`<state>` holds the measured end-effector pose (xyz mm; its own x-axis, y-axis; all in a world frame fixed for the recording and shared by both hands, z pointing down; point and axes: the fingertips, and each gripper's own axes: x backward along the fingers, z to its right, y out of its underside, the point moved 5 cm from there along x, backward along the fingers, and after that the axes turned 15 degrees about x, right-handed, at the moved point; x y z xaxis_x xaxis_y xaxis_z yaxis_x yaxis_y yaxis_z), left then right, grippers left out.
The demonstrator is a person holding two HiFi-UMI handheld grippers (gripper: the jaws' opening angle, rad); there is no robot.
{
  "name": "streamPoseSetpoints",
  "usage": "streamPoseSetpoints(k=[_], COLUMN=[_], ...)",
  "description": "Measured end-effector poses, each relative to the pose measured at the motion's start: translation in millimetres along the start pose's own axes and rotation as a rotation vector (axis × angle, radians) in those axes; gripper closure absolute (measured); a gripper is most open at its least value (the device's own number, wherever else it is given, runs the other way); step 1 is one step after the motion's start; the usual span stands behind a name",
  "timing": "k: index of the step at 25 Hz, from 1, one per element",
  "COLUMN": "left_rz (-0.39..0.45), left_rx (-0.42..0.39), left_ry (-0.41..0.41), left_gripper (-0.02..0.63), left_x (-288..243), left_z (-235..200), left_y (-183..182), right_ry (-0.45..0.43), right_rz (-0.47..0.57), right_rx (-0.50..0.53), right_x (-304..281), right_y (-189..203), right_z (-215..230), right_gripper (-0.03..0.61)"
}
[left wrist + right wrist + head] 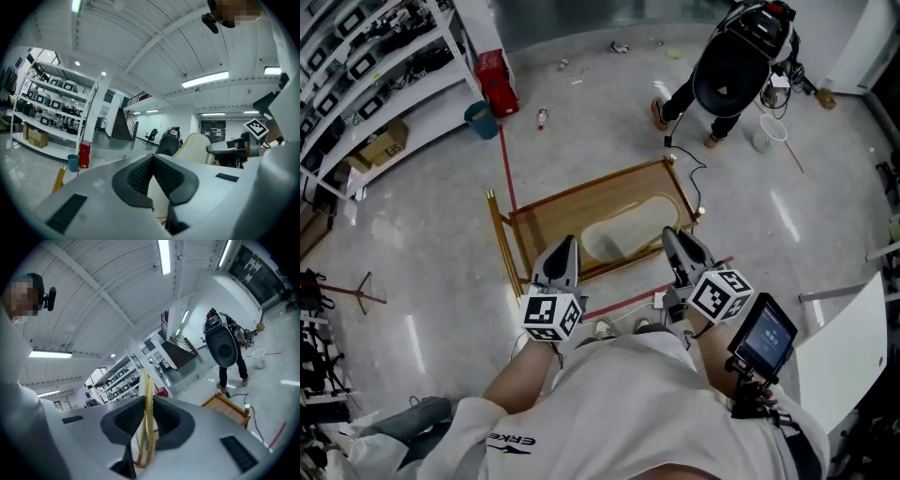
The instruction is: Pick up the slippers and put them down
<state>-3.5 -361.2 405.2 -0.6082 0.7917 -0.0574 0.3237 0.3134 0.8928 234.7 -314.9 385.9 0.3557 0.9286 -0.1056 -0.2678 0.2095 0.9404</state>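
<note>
A pale yellow slipper point(622, 236) hangs above the wooden frame, between my two grippers. My left gripper point(566, 247) is shut on its left side; in the left gripper view the cream sole point(158, 199) sits pinched between the dark pads. My right gripper point(676, 240) is shut on the right side. In the right gripper view thin yellow edges point(146, 399) stand upright between the pads. From the left gripper view the slipper's curved top point(197, 144) shows next to my right gripper point(228, 148). Whether one slipper or a pair is held I cannot tell.
Below stands a low wooden frame point(546, 212) with brass-tipped posts, and a red tape line point(504, 169) runs across the floor. A person with a black backpack point(733, 67) bends at the back. A blue bucket point(479, 120), a red box point(495, 81) and shelves point(366, 70) stand at left.
</note>
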Motion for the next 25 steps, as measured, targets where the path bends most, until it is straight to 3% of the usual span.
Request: streamPoseSetpoints(k=[25], left_rz=[0.059], left_rx=[-0.005], left_ry=[-0.048], left_gripper=[0.612], left_x=[1.8], left_z=[47.2], left_y=[13.4], right_ry=[-0.081], right_rz=[0.000], right_rx=[-0.009], right_x=[30.9], right_y=[-5.9], right_z=[20.9], right_gripper=[0.518])
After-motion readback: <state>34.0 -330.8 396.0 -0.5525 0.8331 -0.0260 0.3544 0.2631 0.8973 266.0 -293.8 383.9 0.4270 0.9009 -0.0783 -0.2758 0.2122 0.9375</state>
